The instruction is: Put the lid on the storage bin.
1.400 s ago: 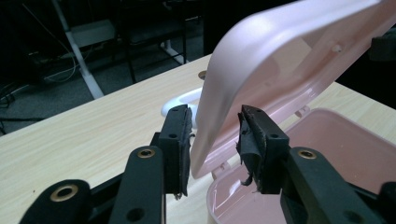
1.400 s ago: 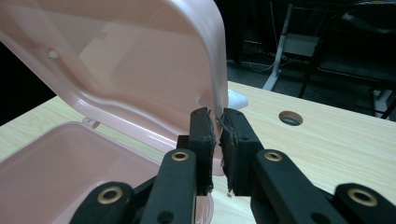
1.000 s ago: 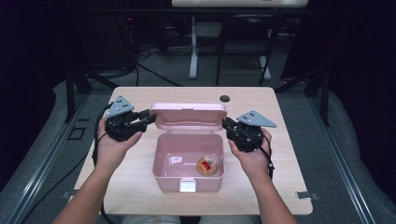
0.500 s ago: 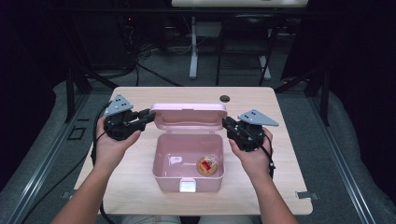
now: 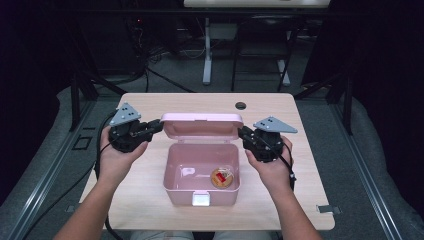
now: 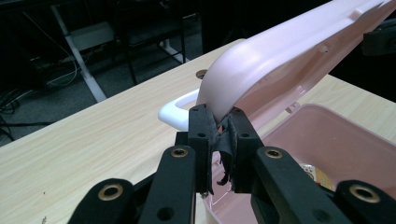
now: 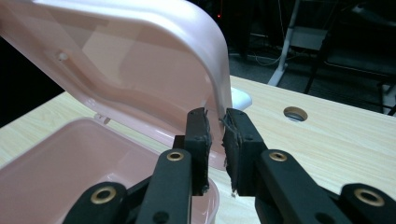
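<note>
Little had moved: both grippers stayed at the raised lid. Left gripper and right gripper each pinched an edge, jaws nearly closed; the box remained open.

No readable text, labels, brands, numbers or signs in any view. Small round item in pink box, lower centre of high view, shows red and yellow patches, possibly printed label, too small to read. White latch on box front blank.
</note>
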The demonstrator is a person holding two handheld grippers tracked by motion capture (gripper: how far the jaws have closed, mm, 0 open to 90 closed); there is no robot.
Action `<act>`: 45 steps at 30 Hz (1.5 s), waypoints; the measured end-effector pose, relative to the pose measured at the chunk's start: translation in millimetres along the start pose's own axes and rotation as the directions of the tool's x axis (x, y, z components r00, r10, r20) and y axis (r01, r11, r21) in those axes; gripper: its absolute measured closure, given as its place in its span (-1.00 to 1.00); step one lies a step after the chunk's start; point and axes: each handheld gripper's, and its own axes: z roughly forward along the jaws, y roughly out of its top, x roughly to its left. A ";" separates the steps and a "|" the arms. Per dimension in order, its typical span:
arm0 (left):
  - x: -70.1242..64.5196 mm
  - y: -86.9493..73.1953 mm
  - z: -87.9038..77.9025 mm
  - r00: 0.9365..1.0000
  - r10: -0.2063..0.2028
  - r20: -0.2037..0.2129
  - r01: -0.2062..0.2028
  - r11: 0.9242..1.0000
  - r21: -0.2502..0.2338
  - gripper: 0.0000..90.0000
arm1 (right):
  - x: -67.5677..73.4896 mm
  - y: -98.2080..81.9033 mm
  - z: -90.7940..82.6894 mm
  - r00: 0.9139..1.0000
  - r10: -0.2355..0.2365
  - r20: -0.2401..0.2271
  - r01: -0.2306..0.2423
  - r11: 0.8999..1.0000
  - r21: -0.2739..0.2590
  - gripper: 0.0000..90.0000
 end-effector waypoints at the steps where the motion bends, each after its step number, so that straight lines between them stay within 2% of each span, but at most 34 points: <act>1: -0.8 -0.3 -0.7 1.000 0.000 0.001 0.000 1.000 0.002 0.84 | 0.2 1.0 -0.9 1.000 -0.004 0.001 0.004 1.000 0.001 0.76; 16: -1.8 -3.2 -3.5 1.000 0.002 0.012 -0.003 1.000 0.013 0.85 | 4.0 0.8 -8.3 1.000 -0.010 -0.008 0.010 1.000 -0.008 0.75; 22: 0.0 -4.9 -4.5 0.999 -0.012 0.032 0.012 1.000 0.011 0.84 | 4.5 0.2 -9.1 1.000 -0.011 -0.011 0.011 1.000 -0.009 0.74; 29: -1.8 -6.9 -7.3 0.999 -0.003 0.040 0.002 1.000 0.020 0.84 | 6.5 -0.9 -12.6 1.000 -0.016 -0.015 0.016 1.000 -0.011 0.74; 39: -2.2 -10.6 -9.4 0.998 -0.016 0.062 0.015 1.000 0.021 0.81 | 8.3 -3.1 -17.2 0.999 -0.021 -0.025 0.021 1.000 -0.017 0.72; 45: -4.7 -11.9 -11.8 0.998 -0.006 0.059 0.004 1.000 0.029 0.81 | 9.9 -2.6 -20.1 0.999 -0.025 -0.028 0.025 1.000 -0.016 0.72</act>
